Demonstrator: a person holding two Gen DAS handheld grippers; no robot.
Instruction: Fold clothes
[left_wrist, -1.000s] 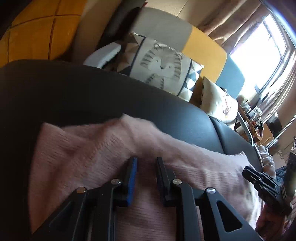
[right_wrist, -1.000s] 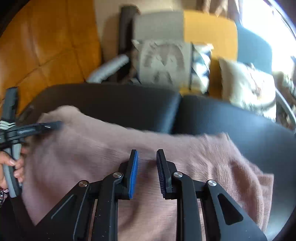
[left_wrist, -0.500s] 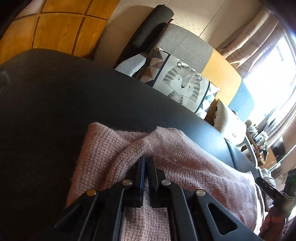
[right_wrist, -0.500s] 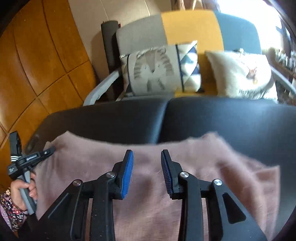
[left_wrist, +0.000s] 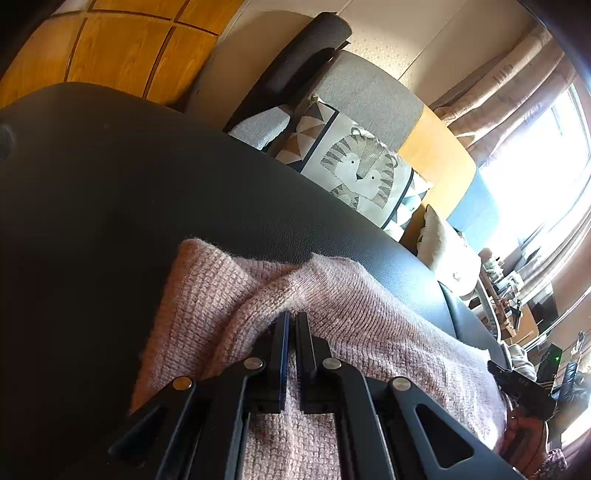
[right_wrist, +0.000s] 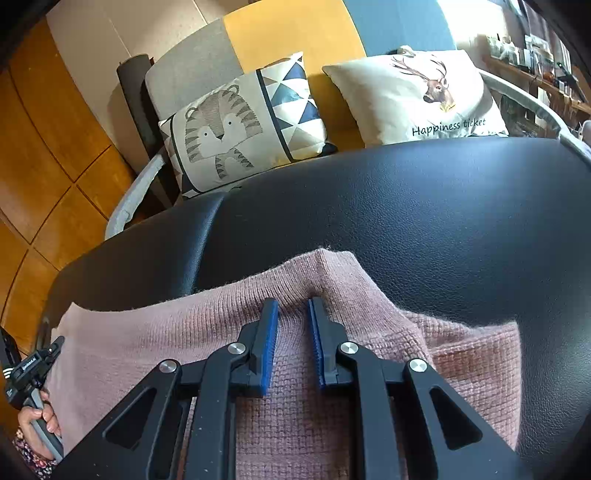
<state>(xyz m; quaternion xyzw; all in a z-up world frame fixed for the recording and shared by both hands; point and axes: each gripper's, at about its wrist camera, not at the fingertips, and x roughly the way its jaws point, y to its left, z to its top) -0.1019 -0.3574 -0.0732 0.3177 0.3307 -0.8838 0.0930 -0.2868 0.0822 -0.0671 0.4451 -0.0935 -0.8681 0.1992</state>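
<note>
Pinching a raised fold of the pink sweater (left_wrist: 332, 295), the left hand-held gripper (left_wrist: 291, 321) sits pressed together, while the right hand-held gripper (right_wrist: 291, 306) stands spread over the sweater's far edge on the black cushion (right_wrist: 406, 206).

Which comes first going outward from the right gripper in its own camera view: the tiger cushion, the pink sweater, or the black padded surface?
1. Pink sweater: directly at the right gripper, bunched between its fingers.
2. Black padded surface: beyond the sweater's far edge.
3. Tiger cushion: farthest, up on the sofa, to the left.
</note>
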